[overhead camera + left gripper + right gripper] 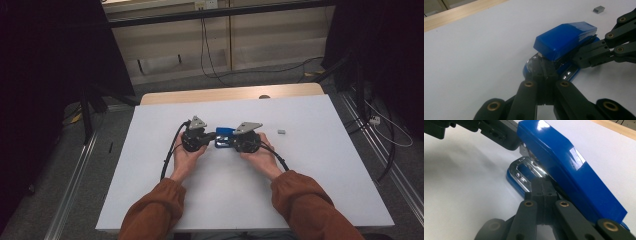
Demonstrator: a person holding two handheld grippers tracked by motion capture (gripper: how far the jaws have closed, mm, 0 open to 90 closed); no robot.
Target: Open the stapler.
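A blue stapler (224, 136) lies on the white desk (310, 170) between both tools; the left hand-held gripper (212, 135) and the right hand-held gripper (226, 141), each clenched, touch its opposite ends.

The white table top (300, 190) lies open on all sides of the blue stapler (223, 137), which is flanked closely by the left gripper (210, 136) and right gripper (234, 140). One small grey block (281, 132) is found to the right, well apart.
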